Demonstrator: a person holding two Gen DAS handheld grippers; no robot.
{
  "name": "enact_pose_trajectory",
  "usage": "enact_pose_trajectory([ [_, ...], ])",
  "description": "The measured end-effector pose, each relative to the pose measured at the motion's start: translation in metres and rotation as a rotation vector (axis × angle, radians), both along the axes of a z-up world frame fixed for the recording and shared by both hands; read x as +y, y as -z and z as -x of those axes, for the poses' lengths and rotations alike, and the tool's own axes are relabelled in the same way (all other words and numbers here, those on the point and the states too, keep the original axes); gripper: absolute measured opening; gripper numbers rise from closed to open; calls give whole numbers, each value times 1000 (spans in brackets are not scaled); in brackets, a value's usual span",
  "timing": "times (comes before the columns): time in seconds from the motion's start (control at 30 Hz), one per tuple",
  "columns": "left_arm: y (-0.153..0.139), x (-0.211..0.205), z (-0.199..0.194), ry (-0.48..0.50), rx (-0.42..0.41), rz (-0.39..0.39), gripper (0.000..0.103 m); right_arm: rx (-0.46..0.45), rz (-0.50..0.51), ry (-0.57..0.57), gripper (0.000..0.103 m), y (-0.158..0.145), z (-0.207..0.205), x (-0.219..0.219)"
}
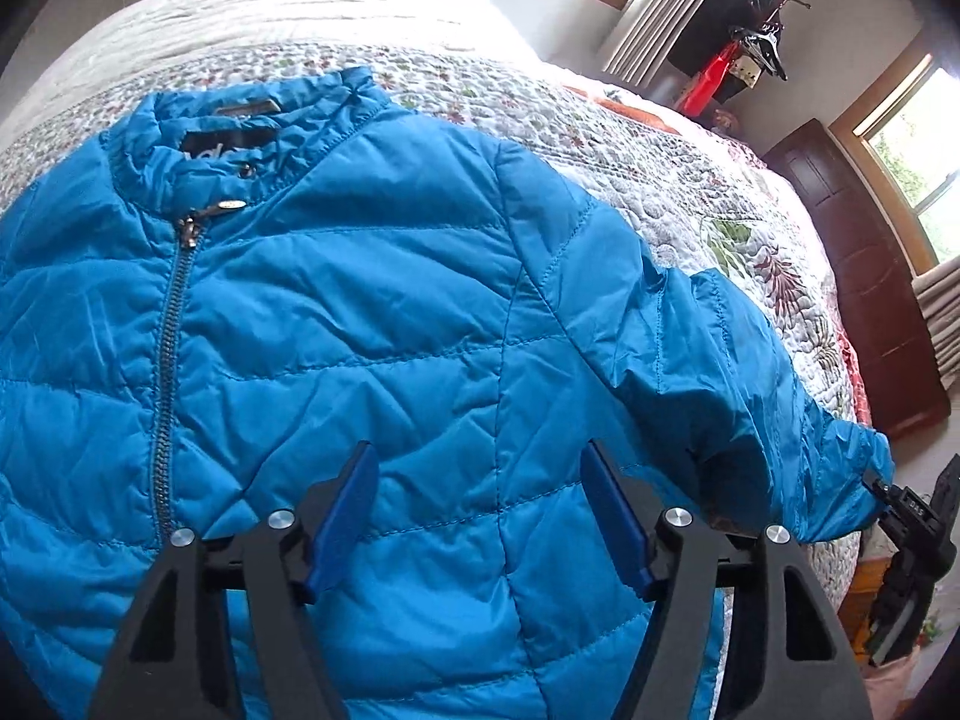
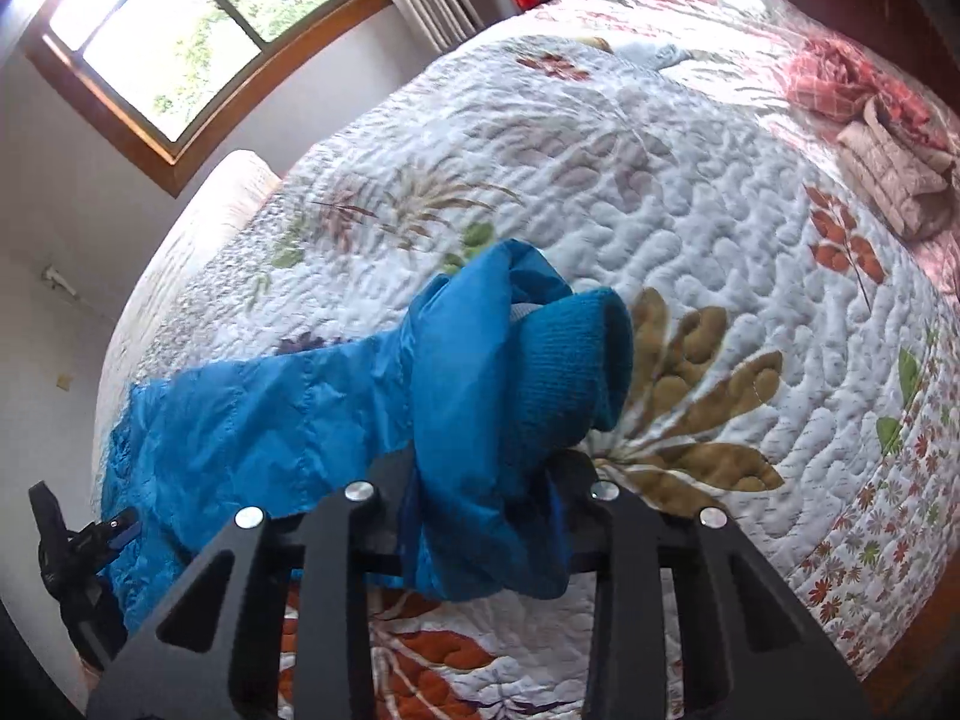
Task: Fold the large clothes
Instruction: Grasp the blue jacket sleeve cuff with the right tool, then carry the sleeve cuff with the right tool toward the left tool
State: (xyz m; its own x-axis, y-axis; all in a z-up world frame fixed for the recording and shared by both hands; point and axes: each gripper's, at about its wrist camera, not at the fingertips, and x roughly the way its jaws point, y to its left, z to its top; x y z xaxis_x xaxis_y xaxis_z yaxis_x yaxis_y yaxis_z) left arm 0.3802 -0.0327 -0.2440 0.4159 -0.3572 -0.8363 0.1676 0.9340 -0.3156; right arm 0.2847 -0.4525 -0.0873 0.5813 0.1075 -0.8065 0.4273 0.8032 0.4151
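Note:
A blue quilted jacket (image 1: 372, 300) lies front up on the bed, zipped, with its collar towards the far side. Above its lower front hovers my left gripper (image 1: 483, 516), open, its blue pads (image 1: 345, 516) wide apart and nothing between them. The jacket's right sleeve (image 2: 270, 420) stretches out over the quilt, and its knitted cuff (image 2: 576, 360) is bunched up over my right gripper (image 2: 486, 510). That gripper is shut on the sleeve end, and the fabric hides its fingers. In the left wrist view the right gripper (image 1: 906, 516) shows at the sleeve's tip.
A floral quilt (image 2: 690, 192) covers the bed. Folded beige and red plaid clothes (image 2: 888, 180) lie at its far right. A pillow (image 1: 300, 0) lies beyond the collar. A dark wooden door (image 1: 870, 276), windows and a coat rack (image 1: 756, 42) line the walls.

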Motion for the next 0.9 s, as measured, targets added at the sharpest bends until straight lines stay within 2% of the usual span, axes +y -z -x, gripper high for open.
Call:
enact_pose_trajectory([
  [0.13, -4, 10, 3, -6, -3, 5, 69, -47, 92, -86, 31, -40, -11, 43],
  [0.27, -6, 22, 5, -14, -9, -5, 69, -42, 179, -171, 31, -59, -30, 94],
  [0.4, -3, 30, 5, -21, -6, -11, 68, 0, 228, -251, 31, -52, -50, 143],
  [0.67, 6, 39, 1, -17, 2, -8, 68, 16, 298, -397, 32, -34, -80, 222],
  [0.77, 8, 42, 1, -14, 4, 4, 68, -25, 257, -469, 43, -35, -82, 239],
  [0.9, 5, 43, 5, -10, 6, 24, 68, -144, 25, -579, 42, -51, -72, 239],
])
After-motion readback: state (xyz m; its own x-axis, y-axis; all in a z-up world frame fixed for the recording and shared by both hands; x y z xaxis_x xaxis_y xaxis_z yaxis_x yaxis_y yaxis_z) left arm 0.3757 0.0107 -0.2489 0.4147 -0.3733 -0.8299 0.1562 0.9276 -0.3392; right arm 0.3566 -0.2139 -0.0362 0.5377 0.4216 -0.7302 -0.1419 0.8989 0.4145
